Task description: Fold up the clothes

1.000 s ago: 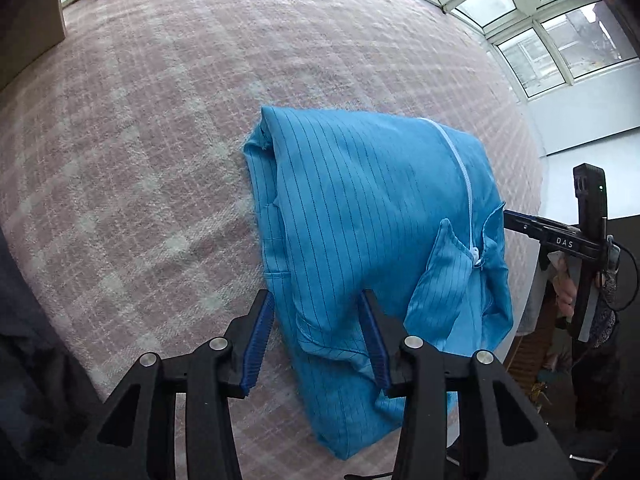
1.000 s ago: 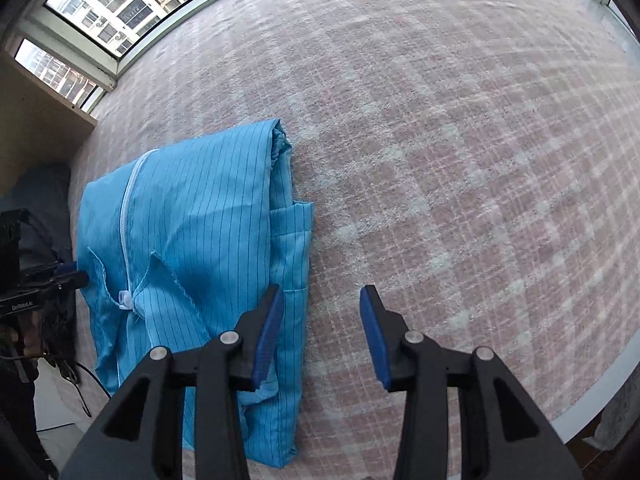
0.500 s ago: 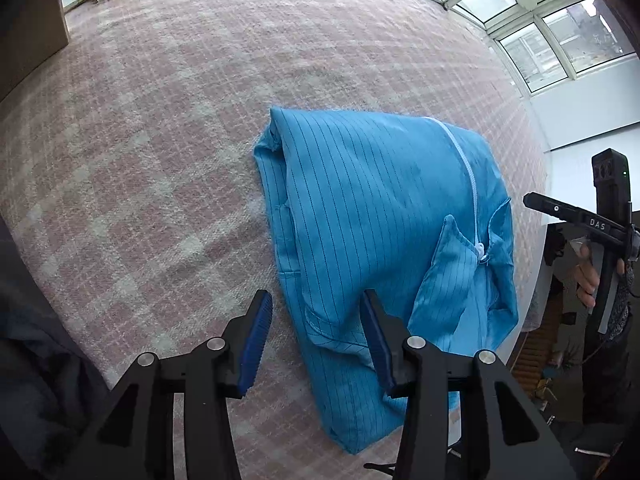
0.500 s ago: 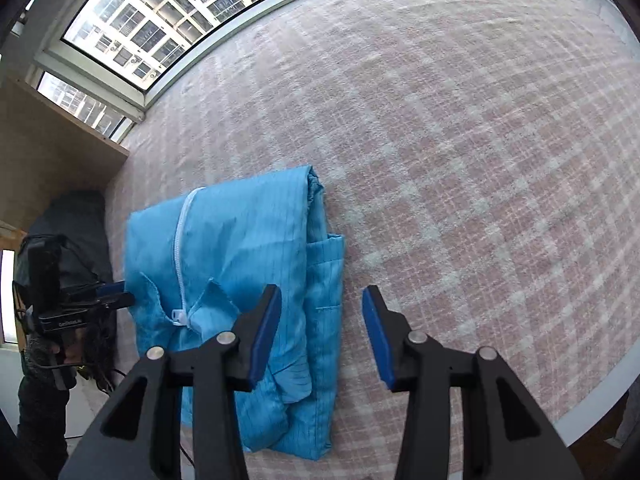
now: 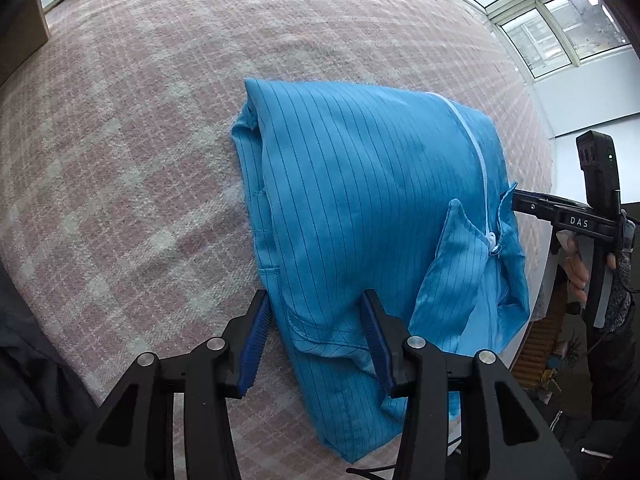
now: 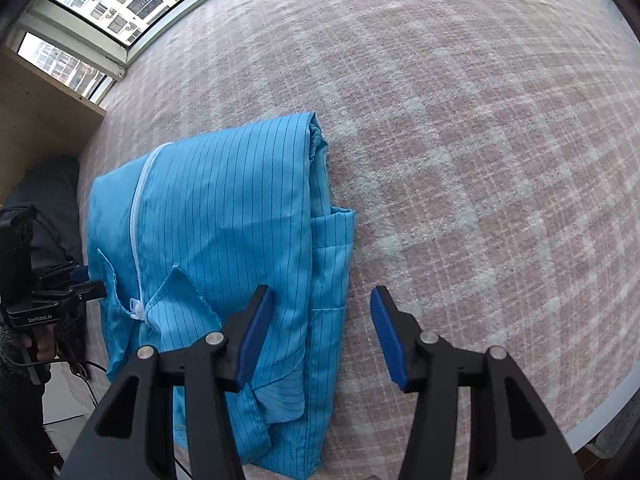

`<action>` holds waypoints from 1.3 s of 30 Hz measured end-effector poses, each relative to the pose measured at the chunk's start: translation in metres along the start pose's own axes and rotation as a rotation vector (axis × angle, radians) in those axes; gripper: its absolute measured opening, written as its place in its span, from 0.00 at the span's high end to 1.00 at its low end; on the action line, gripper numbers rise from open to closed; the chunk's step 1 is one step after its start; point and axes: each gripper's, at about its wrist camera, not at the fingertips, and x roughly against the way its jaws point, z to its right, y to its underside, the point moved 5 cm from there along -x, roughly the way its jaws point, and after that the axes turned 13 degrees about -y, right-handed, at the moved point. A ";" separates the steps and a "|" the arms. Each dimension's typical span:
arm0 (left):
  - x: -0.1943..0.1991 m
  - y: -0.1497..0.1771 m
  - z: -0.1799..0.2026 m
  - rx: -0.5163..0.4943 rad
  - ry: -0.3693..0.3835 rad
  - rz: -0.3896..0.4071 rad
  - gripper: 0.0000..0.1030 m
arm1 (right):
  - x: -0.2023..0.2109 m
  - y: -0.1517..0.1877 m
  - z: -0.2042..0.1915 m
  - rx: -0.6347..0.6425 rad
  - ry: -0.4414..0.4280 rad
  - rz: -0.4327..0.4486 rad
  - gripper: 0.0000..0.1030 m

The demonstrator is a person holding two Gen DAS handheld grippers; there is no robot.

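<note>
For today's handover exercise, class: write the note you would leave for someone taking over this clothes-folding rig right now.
Left gripper: jaws open, holding nothing, poised over the near left edge of the blue garment.
Right gripper: jaws open, empty, over the garment's right edge, where it meets the checked pink cover.
Garment: lies on the cover near its front edge, already folded into a compact bundle, white zipper on top, collar flap turned up.
Done: the main folds.
Left: probably one last fold or a tidy of the loose collar and near hem; neither is gripped yet.
</note>
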 end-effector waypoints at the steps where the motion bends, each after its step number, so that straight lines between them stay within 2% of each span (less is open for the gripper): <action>1: -0.002 -0.001 0.003 -0.001 0.000 -0.001 0.56 | -0.003 0.002 0.002 -0.010 -0.004 -0.010 0.51; 4: -0.006 -0.003 0.012 -0.004 0.003 0.000 0.53 | -0.004 0.005 0.004 -0.027 -0.026 0.002 0.44; 8: -0.008 -0.008 0.023 -0.013 -0.010 0.003 0.52 | -0.011 0.008 -0.006 0.064 0.002 -0.034 0.30; 11: -0.009 -0.011 0.033 -0.013 -0.020 0.008 0.52 | -0.017 0.013 -0.014 0.139 0.085 -0.057 0.30; 13: -0.015 -0.017 0.069 -0.006 -0.028 0.010 0.52 | -0.018 0.015 -0.015 0.145 0.100 -0.056 0.29; 16: -0.020 -0.020 0.088 -0.007 -0.045 0.022 0.55 | -0.021 0.014 -0.020 0.134 0.054 -0.041 0.30; 17: -0.026 -0.018 0.092 -0.009 -0.053 0.027 0.59 | -0.020 0.014 -0.017 0.131 0.041 -0.036 0.31; 18: -0.029 -0.017 0.096 -0.010 -0.056 0.031 0.70 | -0.019 0.015 -0.015 0.133 0.032 -0.030 0.31; 19: -0.027 -0.013 0.097 -0.010 -0.060 0.036 0.72 | -0.018 0.018 -0.013 0.138 0.025 -0.025 0.36; 20: -0.024 -0.005 0.098 -0.010 -0.065 0.041 0.75 | -0.016 0.020 -0.011 0.142 0.019 -0.019 0.48; 21: -0.022 0.000 0.100 -0.011 -0.068 0.046 0.81 | -0.014 0.023 -0.009 0.147 0.012 -0.012 0.54; 24: -0.023 0.007 0.114 -0.025 -0.082 0.065 0.89 | -0.011 0.027 -0.004 0.164 -0.016 -0.001 0.69; 25: -0.025 0.008 0.122 -0.033 -0.086 0.074 0.90 | -0.011 0.028 -0.008 0.163 -0.037 0.001 0.81; 26: -0.027 0.007 0.131 -0.036 -0.090 0.082 0.92 | -0.015 0.036 -0.016 0.156 -0.061 0.005 0.86; 29: -0.027 0.009 0.146 -0.016 -0.072 0.101 0.95 | -0.016 0.032 -0.029 0.182 -0.068 0.026 0.92; 33: -0.014 0.016 0.157 0.031 -0.007 0.133 0.96 | -0.010 0.020 -0.043 0.197 -0.106 0.068 0.93; 37: 0.011 0.021 0.176 0.037 0.027 0.179 0.96 | 0.009 0.008 -0.062 0.242 -0.125 0.111 0.93; 39: 0.025 0.023 0.184 0.031 0.033 0.203 0.96 | 0.034 0.006 -0.061 0.268 -0.123 0.133 0.93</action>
